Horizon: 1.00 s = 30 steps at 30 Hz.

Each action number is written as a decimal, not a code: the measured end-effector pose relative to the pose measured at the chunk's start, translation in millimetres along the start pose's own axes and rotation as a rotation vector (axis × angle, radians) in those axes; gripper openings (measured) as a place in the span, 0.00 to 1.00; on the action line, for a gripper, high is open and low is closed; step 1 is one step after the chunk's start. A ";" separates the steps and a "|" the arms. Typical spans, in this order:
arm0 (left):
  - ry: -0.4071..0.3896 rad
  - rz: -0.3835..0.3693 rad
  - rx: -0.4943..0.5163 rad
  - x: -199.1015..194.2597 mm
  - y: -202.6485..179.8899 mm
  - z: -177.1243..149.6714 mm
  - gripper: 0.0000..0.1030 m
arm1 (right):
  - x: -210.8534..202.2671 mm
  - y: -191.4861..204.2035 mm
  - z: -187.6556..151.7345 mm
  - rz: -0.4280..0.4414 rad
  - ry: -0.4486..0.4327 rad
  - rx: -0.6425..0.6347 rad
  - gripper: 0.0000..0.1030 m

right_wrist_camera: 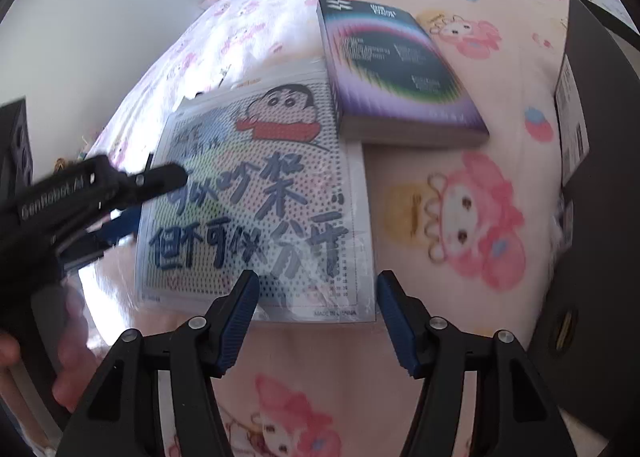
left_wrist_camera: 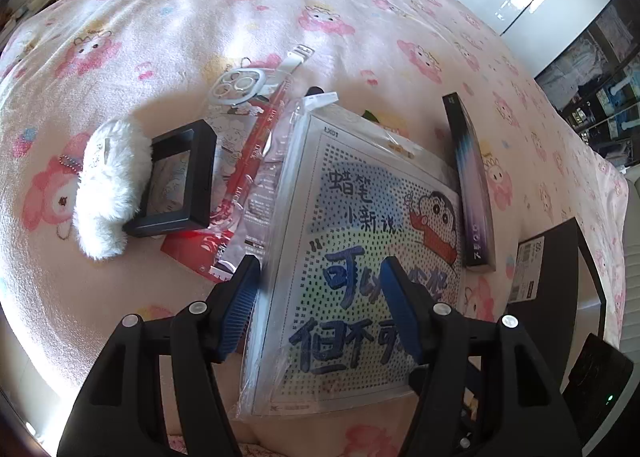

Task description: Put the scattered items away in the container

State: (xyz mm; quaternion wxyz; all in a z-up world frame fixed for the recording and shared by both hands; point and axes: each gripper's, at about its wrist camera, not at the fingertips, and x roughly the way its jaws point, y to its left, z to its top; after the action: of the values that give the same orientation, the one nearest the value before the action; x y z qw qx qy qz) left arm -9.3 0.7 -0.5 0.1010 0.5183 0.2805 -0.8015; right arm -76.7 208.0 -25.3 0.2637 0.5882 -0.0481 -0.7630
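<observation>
Left gripper [left_wrist_camera: 320, 269] gapes wide over the wrapped poster [left_wrist_camera: 356, 257], holding nothing; right gripper [right_wrist_camera: 318, 293], also spread and empty, hovers at its near edge. Likely picking it up: close on that edge.

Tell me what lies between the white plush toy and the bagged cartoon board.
In the left wrist view, a black frame box and red packaging lie between the plush toy and the cartoon board.

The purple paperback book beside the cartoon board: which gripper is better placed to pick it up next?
Probably the right gripper. The purple paperback book lies ahead of its open jaws, unobstructed. The left gripper has open jaws over the plastic-wrapped cartoon board, with the book off to its side.
</observation>
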 end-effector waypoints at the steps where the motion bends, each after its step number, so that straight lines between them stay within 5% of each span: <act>1: 0.025 -0.006 0.012 1.4 -0.8 0.0 0.61 | 2.8 -2.1 -6.1 0.014 0.025 0.009 0.56; 6: 0.111 -0.022 -0.037 12.9 4.8 0.8 0.63 | 11.5 -16.2 -5.0 0.039 0.018 0.077 0.56; 10: 0.155 -0.011 -0.064 23.7 7.4 -2.2 0.68 | 0.6 10.7 -15.7 0.026 -0.048 0.050 0.56; 13: 0.176 0.022 -0.057 33.0 2.3 -5.2 0.70 | 29.6 6.8 -14.3 0.000 0.012 0.024 0.58; 15: 0.160 0.032 -0.030 31.6 -2.2 -7.7 0.70 | 39.6 0.0 -11.7 0.049 0.012 0.062 0.64; 23: 0.041 0.057 0.093 -16.9 -8.2 -19.8 0.47 | 2.2 8.7 -4.2 0.052 -0.078 0.071 0.54; 30: 0.028 -0.006 0.129 -51.4 -8.9 -32.5 0.47 | -26.0 35.6 5.5 0.079 -0.143 0.069 0.53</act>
State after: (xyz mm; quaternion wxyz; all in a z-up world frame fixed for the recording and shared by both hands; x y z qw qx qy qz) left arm 34.6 19.4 38.3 0.0612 0.5341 0.2311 -0.8109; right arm -65.1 188.0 12.6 0.2689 0.5388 -0.1163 -0.7899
